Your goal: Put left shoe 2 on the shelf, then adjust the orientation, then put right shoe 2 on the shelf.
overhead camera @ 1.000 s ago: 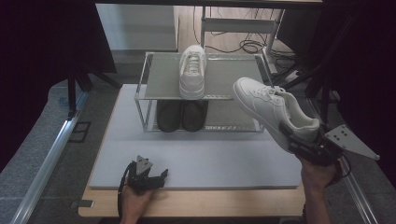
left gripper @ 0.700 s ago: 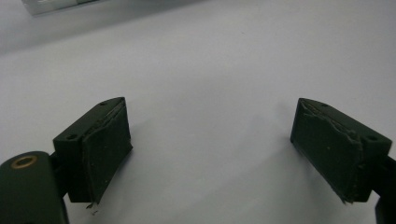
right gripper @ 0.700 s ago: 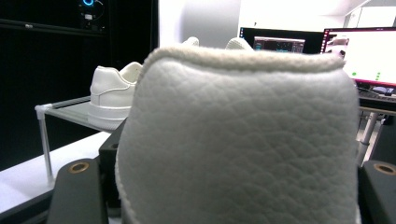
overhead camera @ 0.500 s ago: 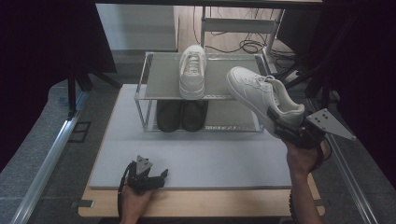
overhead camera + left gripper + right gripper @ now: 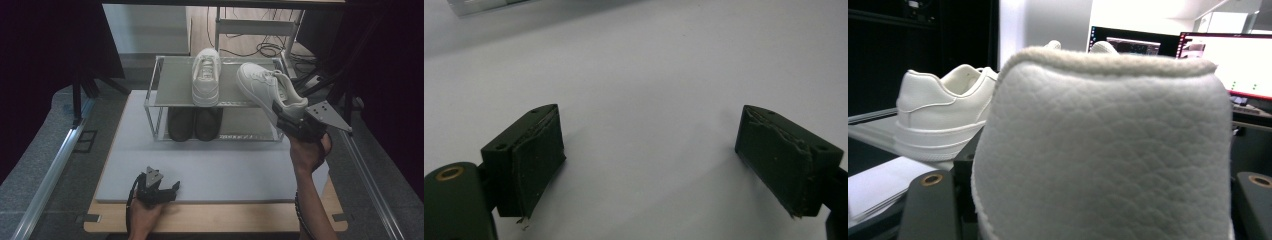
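My right gripper [image 5: 292, 121] is shut on the heel of a white sneaker [image 5: 262, 89] and holds it in the air, toe pointing away and up to the left. Its toe hangs over the right part of the rack's top shelf [image 5: 172, 90]. The right gripper view looks straight at the held sneaker's pebbled heel [image 5: 1103, 150], with a black jaw on either side of it. A second white sneaker [image 5: 206, 75] stands on the top shelf, left of the held one, its heel [image 5: 938, 127] toward me. My left gripper [image 5: 161, 189] rests open near the table's front edge, its pads [image 5: 536, 160] wide apart over the bare mat.
A pair of black shoes [image 5: 195, 124] sits on the rack's lower level. The rack stands at the far end of a pale grey mat [image 5: 225, 170] on a wooden table. Monitors [image 5: 1223, 55] glow beyond the rack. Metal rails [image 5: 50, 165] run along both sides.
My right gripper has carried the white sneaker leftward and farther away, from beside the rack's right end to over its top shelf. The left gripper has stayed put.
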